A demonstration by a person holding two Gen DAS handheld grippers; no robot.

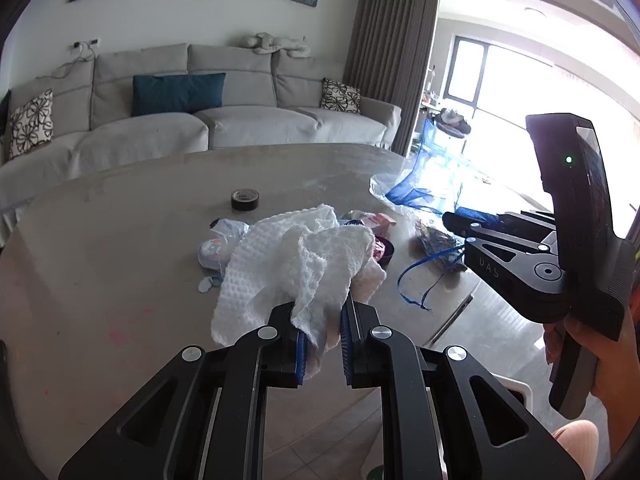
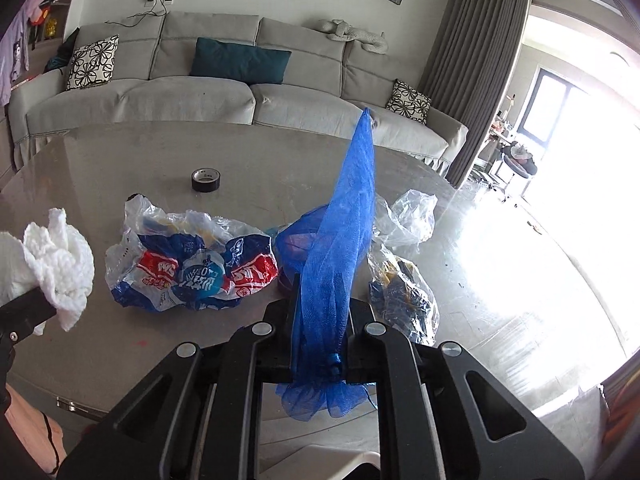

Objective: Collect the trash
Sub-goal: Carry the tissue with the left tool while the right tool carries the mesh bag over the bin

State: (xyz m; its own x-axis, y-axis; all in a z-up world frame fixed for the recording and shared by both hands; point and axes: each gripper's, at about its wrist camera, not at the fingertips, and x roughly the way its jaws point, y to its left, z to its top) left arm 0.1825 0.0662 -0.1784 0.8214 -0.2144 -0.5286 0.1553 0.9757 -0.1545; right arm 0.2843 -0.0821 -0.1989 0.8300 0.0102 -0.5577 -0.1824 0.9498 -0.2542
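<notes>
White cloth (image 1: 288, 268) blocks most of the trash pile on the bench (image 1: 120, 240) in left wrist view. Right claw (image 2: 322, 320) pad contact buried under blue mesh (image 2: 340, 248). Printed bag (image 2: 192, 268) text unreadable. Right half of the bench blown out by window glare. Cloth cut off at the right view's left edge.

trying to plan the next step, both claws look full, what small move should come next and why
Probably carry the held pieces off to wherever the trash goes; no bin shows here. The left claw is shut on the white paper towel, the right claw is shut on the blue mesh net, so neither can pick up the printed plastic bag lying on the table.
</notes>
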